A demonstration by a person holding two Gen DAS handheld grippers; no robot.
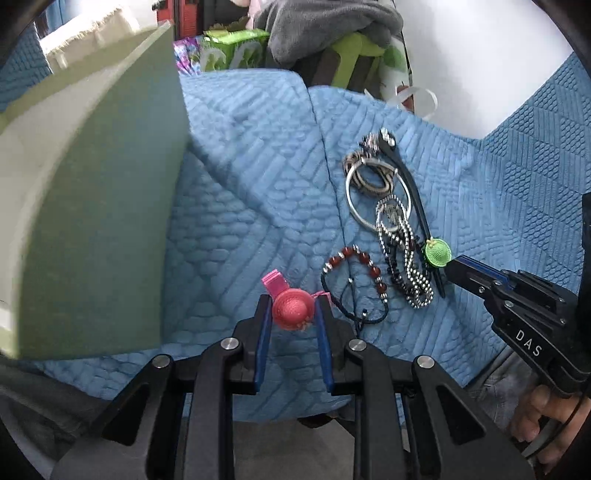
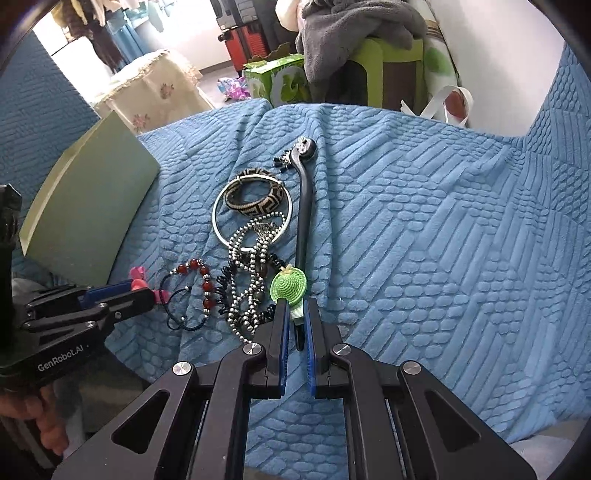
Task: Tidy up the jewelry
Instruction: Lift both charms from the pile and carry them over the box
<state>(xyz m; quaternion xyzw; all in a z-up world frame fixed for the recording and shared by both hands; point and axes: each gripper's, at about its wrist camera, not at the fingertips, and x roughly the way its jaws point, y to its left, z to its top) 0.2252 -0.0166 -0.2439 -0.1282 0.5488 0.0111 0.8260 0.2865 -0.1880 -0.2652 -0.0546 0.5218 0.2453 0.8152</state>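
Jewelry lies on a blue quilted cover (image 1: 240,184). My left gripper (image 1: 293,308) is shut on a pink hat-shaped hair clip (image 1: 291,309); the clip also shows in the right wrist view (image 2: 138,282). My right gripper (image 2: 295,314) is shut on a green hat-shaped hair clip (image 2: 289,286), which also shows in the left wrist view (image 1: 437,253). Between them lie a red bead bracelet (image 2: 201,275), a silver ball chain (image 2: 247,280), a silver bangle (image 2: 251,210), a woven patterned bracelet (image 2: 255,195) and a black hair stick (image 2: 304,206).
A green open box (image 1: 103,221) stands at the left on the cover, also in the right wrist view (image 2: 92,206). Behind the cover are a green carton (image 2: 273,79), a grey garment on a green stool (image 2: 354,33) and a white wall.
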